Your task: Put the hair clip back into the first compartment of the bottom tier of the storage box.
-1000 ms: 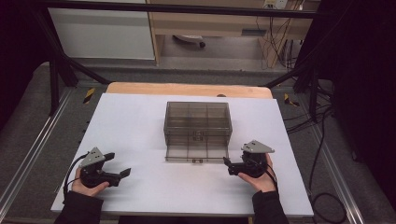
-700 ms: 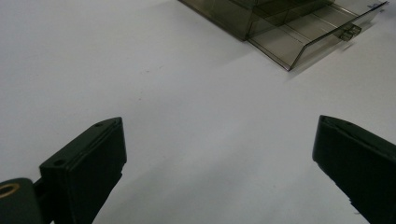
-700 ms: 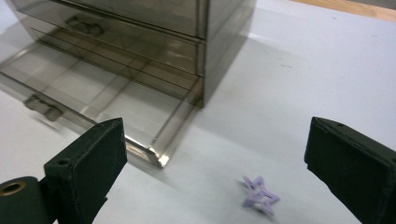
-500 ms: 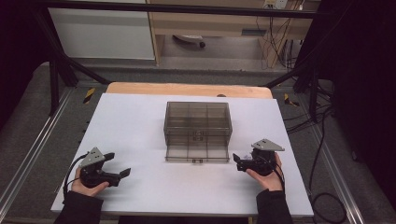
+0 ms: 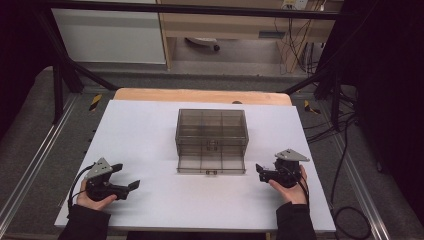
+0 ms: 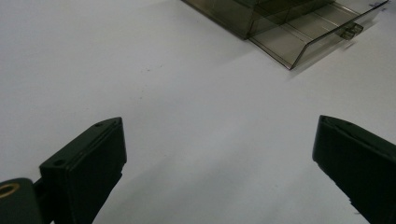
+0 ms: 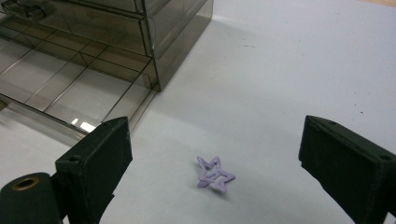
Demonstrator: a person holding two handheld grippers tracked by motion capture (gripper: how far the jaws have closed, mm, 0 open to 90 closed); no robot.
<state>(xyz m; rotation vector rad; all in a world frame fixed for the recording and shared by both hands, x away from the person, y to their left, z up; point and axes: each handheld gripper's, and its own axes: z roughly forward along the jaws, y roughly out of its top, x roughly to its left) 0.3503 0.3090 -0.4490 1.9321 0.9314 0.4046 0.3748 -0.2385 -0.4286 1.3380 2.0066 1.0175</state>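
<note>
A: Where does the job stand?

B: Early, I'd judge. The drawer [image 5: 211, 163] at the bottom of the smoky organiser [image 5: 212, 125] is already pulled out toward the person, and its compartments look bare. What seems left is to pick up the star [image 7: 215, 175] and drop it in.

A: Where is the star?

B: In the right gripper view it lies flat on the white tabletop [image 5: 150, 130], a small lilac clip, just off the drawer's near corner and apart from it. It sits between the jaws, a little toward the left one, with neither jaw touching it.

A: So the right tool hasn't got it?

B: No. The right tool [image 5: 260, 172] stands wide open and holds nothing. In the high view it rests at about 4 o'clock from the organiser, pointing toward the drawer.

A: And the other one?

B: The left tool [image 5: 128, 176] is at about 8 o'clock, well apart from the drawer, jaws spread wide over bare tabletop, empty too.

A: What does the next move call for?

B: Lowering the jaws around the star and closing gently; it's thin and flat, so it could slide away.
</note>
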